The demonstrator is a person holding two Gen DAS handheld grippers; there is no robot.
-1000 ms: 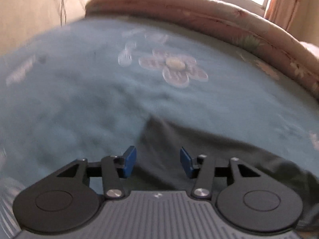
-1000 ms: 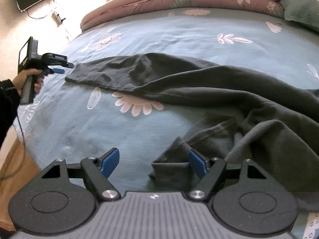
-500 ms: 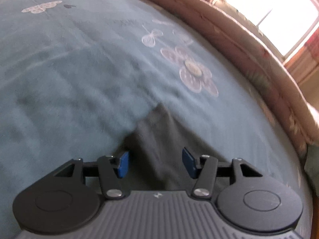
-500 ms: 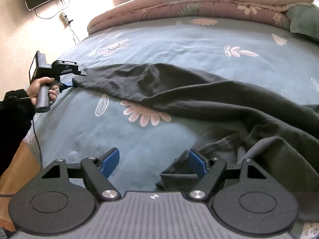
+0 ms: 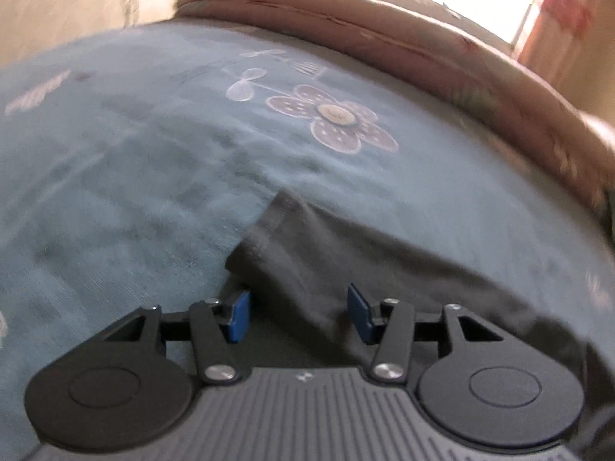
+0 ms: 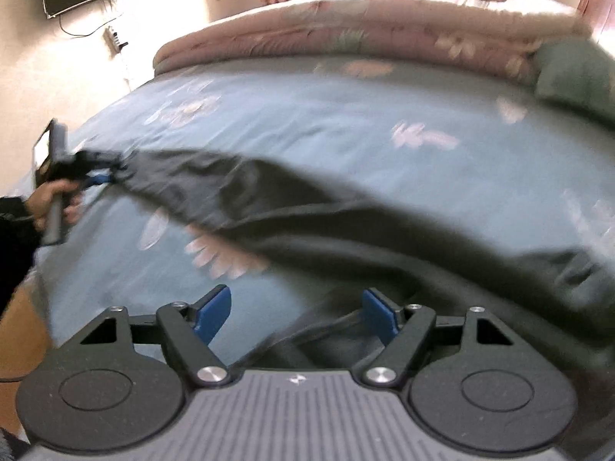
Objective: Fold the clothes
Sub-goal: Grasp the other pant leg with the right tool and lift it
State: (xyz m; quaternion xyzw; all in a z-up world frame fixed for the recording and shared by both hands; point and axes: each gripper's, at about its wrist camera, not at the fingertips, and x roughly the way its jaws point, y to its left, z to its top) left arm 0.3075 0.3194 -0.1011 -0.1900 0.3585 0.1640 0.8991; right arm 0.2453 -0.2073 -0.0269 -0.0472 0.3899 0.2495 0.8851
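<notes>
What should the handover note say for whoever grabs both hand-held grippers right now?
Left hand-held gripper: jaws apart, straddling the sleeve cuff of the dark long-sleeved garment; pads not pressing, and they have just been closing slightly.
Right hand-held gripper: open, just been closing a little, over a crumpled edge of the garment, nothing gripped.
Garment lies spread and wrinkled across the blue floral bedspread.
Done: no fold visible yet.
Left: grip, straighten, fold.

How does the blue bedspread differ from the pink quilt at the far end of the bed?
The bedspread is blue-green and spread flat; the quilt is pink and bundled into a thick roll along the far edge. The dark garment lies across the bedspread, while nothing dark lies on the quilt. Both carry pale flower prints.
</notes>
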